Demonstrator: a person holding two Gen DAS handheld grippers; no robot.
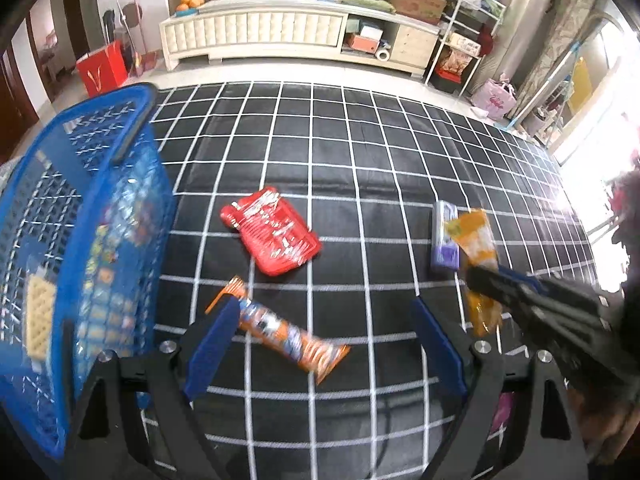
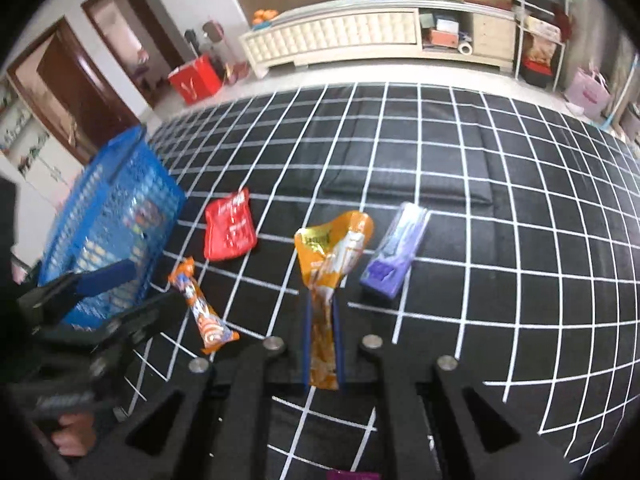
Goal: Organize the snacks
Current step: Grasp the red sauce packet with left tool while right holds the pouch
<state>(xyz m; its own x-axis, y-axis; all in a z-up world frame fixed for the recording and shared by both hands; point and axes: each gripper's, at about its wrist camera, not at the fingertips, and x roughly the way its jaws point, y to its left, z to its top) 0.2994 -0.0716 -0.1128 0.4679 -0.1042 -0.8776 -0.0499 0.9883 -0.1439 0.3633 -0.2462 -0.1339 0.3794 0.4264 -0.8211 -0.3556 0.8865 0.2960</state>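
Note:
My right gripper (image 2: 322,304) is shut on a yellow-orange snack pouch (image 2: 334,248), which hangs lifted off the black checked cloth; the left wrist view shows the same pouch (image 1: 474,240) pinched in that gripper (image 1: 476,276). My left gripper (image 1: 324,340) stands open over an orange wrapped bar (image 1: 292,338), its blue pads on either side without touching it. A red packet (image 1: 272,232) lies beyond the bar, and a purple box (image 1: 444,236) lies to the right. The blue mesh basket (image 1: 72,208) at the left holds several snacks.
The checked cloth (image 1: 360,152) stretches back to a tiled floor with a long white cabinet (image 1: 256,32) and a red bag (image 1: 102,70). In the right wrist view, the basket (image 2: 116,220), red packet (image 2: 230,226), orange bar (image 2: 202,308) and purple box (image 2: 394,250) show.

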